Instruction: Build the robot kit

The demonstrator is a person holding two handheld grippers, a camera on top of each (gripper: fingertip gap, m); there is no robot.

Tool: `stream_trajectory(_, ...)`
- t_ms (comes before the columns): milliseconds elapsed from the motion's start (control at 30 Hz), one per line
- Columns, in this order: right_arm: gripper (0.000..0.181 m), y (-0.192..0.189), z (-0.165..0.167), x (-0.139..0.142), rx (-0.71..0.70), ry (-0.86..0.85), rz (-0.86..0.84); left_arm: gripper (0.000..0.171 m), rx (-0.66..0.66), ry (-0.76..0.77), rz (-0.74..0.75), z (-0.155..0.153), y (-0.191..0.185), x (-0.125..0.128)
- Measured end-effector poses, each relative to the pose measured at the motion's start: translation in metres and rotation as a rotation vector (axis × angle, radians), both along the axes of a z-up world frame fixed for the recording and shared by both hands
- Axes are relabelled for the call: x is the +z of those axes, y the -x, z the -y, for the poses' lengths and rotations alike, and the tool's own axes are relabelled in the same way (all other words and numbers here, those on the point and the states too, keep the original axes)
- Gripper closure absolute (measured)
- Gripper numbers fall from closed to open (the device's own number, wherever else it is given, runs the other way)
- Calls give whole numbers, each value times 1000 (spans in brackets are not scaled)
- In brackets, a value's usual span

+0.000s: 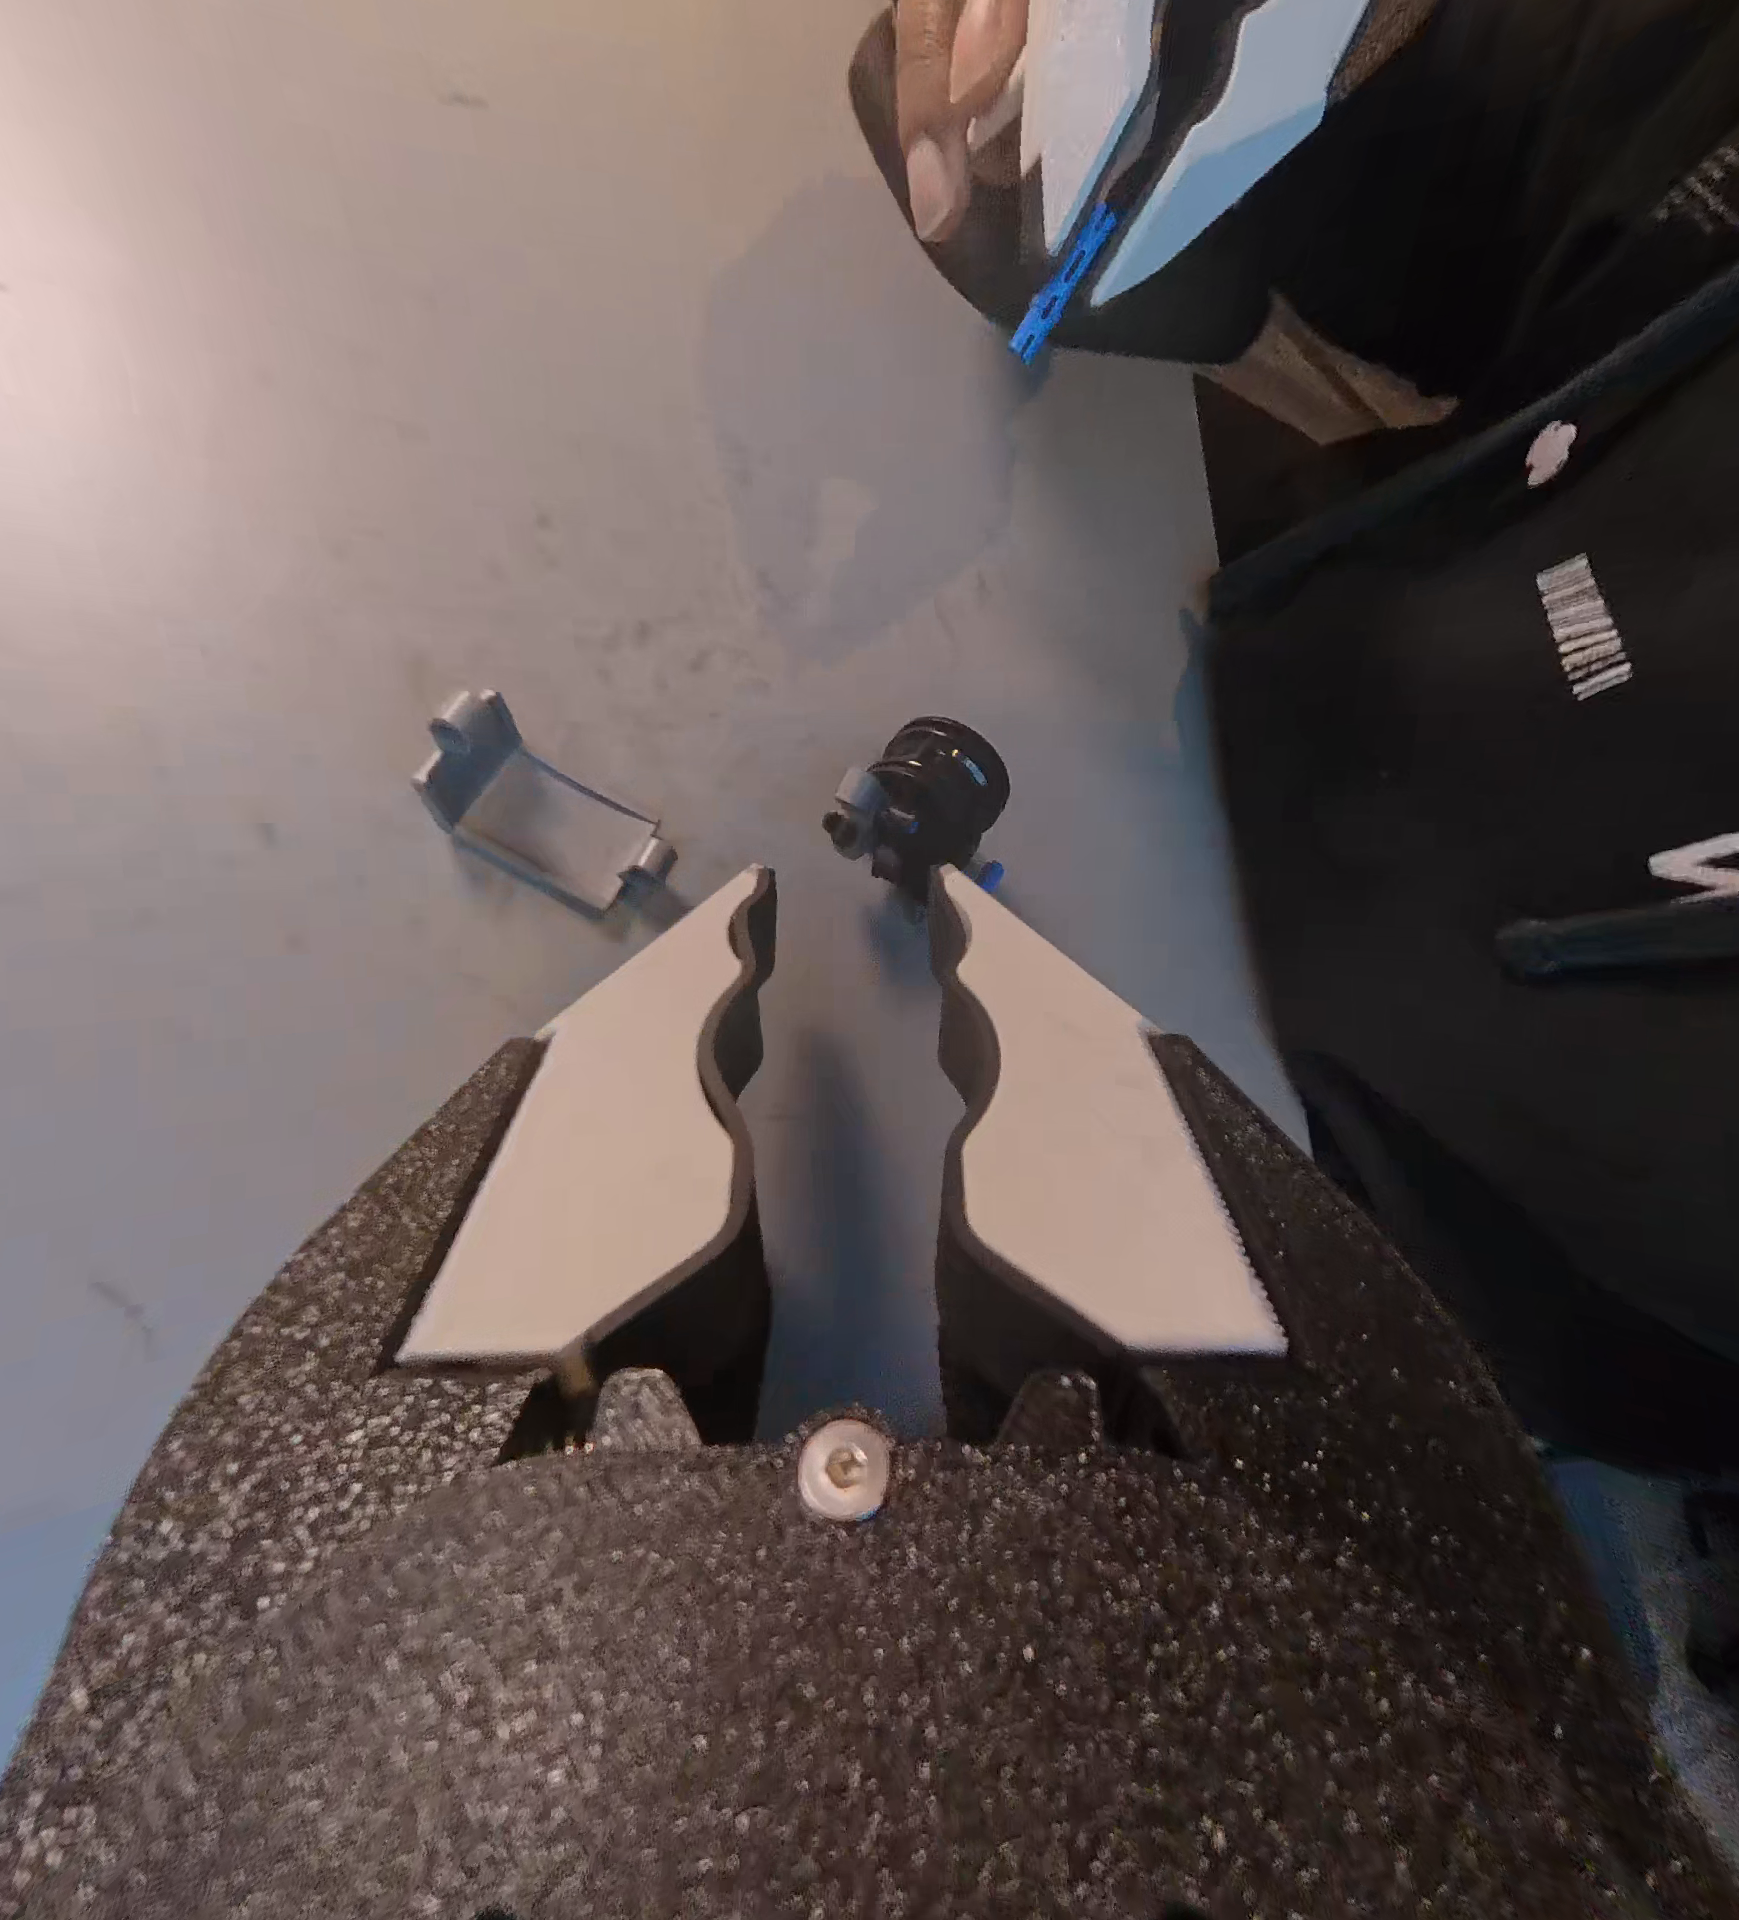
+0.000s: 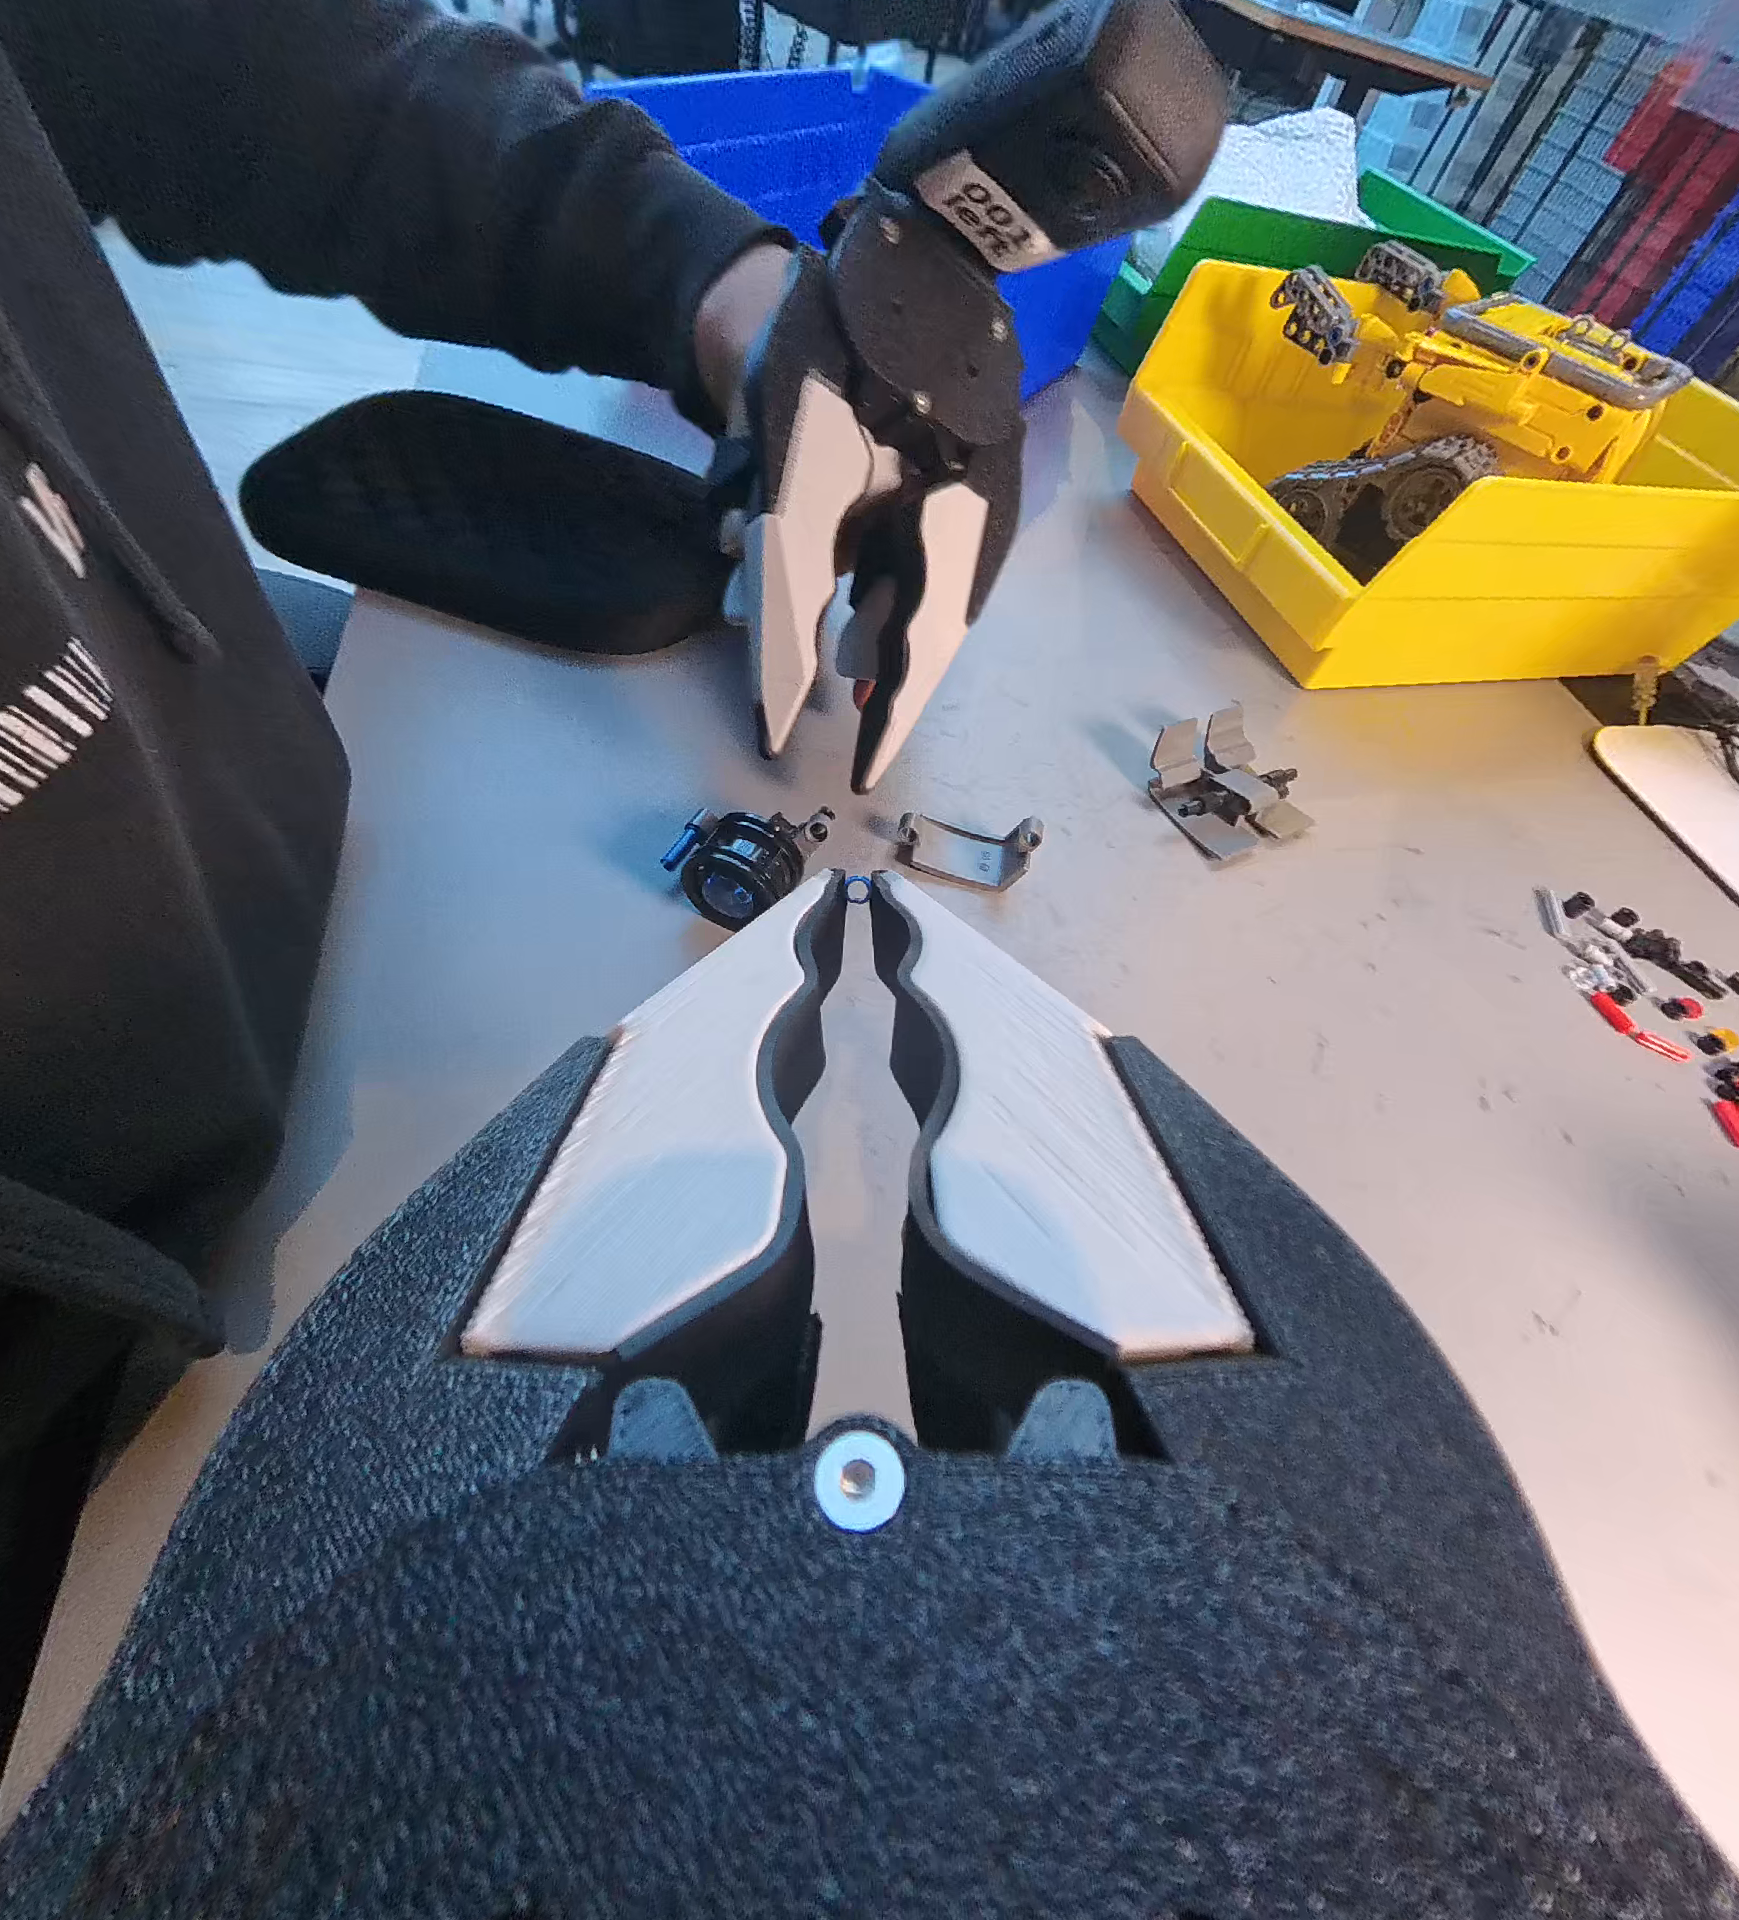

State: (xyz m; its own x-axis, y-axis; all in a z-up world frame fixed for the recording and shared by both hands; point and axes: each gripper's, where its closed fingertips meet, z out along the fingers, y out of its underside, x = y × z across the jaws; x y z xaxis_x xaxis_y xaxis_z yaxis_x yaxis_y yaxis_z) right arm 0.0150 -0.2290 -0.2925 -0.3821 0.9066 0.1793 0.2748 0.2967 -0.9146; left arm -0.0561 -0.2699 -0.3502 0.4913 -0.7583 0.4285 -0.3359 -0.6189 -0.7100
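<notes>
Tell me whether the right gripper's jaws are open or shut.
Shut on a small blue pin: the right gripper has its jaws almost together at the tips, pinching the pin above the grey table.

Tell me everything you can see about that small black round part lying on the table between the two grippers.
The black round part is a short, ribbed cylinder that looks like glossy plastic, with a glassy lens-like face. It lies on its side on the grey table. Small grey and black connector pieces stick out of one side, a blue pin from the other. Nothing grips it: the open left gripper hovers just beyond it, and the right gripper, shut on a small blue pin, is beside it. A grey curved bracket lies nearby, apart.
</notes>
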Motion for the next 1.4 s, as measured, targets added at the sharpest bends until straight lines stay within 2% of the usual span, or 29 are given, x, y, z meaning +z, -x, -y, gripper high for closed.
stream_trajectory(100,176,0,2,-1,9,3,9,148,-137,22,2,1,-1,-8)
stream_trajectory(200,176,-1,3,-3,14,5,21,150,-210,58,40,2,-8,-9)
stream_trajectory(367,176,-1,2,-5,17,14,28,155,-233,102,107,-1,-15,-4)
stream_trajectory(633,176,2,1,-6,23,20,28,164,-247,102,67,-2,-19,-10)
stream_trajectory(800,176,4,2,-9,28,20,30,166,-187,76,72,-7,-29,-8)
stream_trajectory(900,176,9,2,-7,26,40,7,166,-118,33,188,-14,-37,15)
stream_trajectory(1100,177,21,-8,25,11,321,-89,167,20,-199,272,-38,-46,53)
stream_trajectory(1267,176,24,-20,31,-22,475,-92,167,95,-365,216,-50,-44,71)
stream_trajectory(1400,176,25,-20,34,-19,518,-107,167,133,-413,178,-54,-42,75)
